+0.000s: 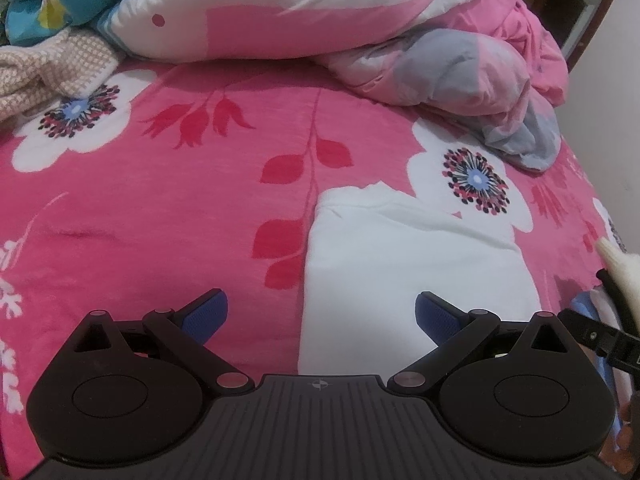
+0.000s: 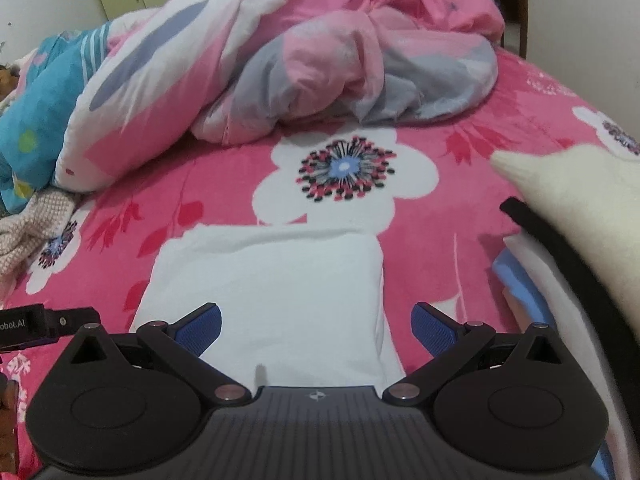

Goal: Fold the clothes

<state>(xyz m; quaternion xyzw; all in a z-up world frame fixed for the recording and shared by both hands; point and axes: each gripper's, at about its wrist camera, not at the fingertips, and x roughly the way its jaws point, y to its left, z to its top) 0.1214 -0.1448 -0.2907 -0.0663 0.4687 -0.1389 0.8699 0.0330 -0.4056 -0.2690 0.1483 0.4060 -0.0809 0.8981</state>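
left wrist view: left gripper (image 1: 321,316) is hovering with fingers spread wide apart, holding nothing, over the near edge of the bed (image 1: 160,208). white garment (image 1: 408,280) is lying flat on the pink floral cover near that edge, already folded into a neat rectangle, probably why nothing is being gripped.

right wrist view: right gripper (image 2: 316,322) is also sitting spread apart and empty, right above the garment's near end. garment is looking smooth, layered edge showing at its right side. crumpled quilt (image 2: 320,60) is bunching at the far edge, well apart. cream cloth (image 2: 580,208) is poking in by the right edge, what it is unclear.
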